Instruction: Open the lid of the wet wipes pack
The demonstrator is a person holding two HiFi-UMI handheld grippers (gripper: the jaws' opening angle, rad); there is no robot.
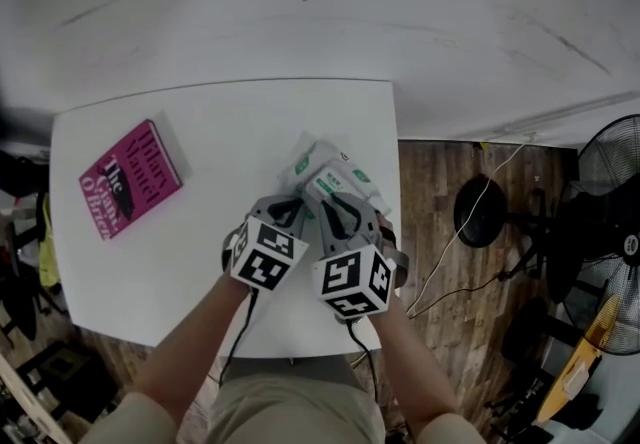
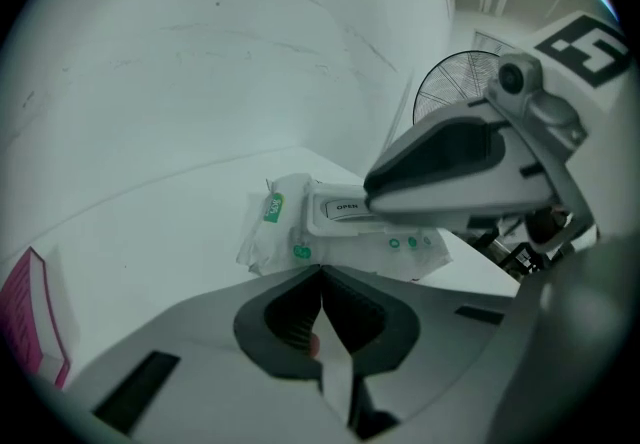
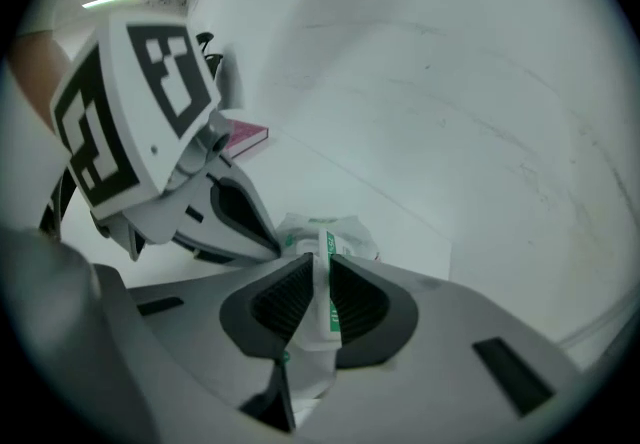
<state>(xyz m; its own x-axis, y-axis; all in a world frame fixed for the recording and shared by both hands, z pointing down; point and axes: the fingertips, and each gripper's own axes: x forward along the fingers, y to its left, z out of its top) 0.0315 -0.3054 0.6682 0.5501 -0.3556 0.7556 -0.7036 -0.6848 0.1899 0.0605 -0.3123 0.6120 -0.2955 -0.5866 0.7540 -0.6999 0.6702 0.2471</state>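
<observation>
Closest of all are the two dark pads of the right gripper (image 3: 320,267). They are squeezed on a thin white fold with green print on it. That fold is part of the wet wipes pack (image 3: 338,232), which pokes out just past the jaw tips.

Right beside it, on its left, is the left gripper (image 2: 322,274). Its jaws are pressed together too, and a thin white strip is caught between them. The strip looks like the near edge of the same pack.

Just past the left gripper's tips, the rest of the pack lies on the white table (image 1: 200,262). It is white and crinkly, with small green marks. The lid (image 2: 345,210) is a flat white flap on top with the word OPEN on it, and it is down on the pack. One finger (image 2: 460,167) of the right gripper reaches over the lid's right end. I cannot tell if it touches the lid.

Behind each gripper's jaws sits a black and white cube, one on the left (image 1: 268,254) and one on the right (image 1: 355,282). The person's forearms (image 1: 190,352) come in behind the cubes.

Well off to the left gripper's left side, a pink book (image 1: 130,179) lies flat on the table. Off to the right gripper's right side, past the table edge, is a wooden floor (image 1: 435,182) with a white cable (image 1: 452,237) and a black fan (image 1: 612,160). Far ahead of both grippers is a white wall (image 1: 320,12).
</observation>
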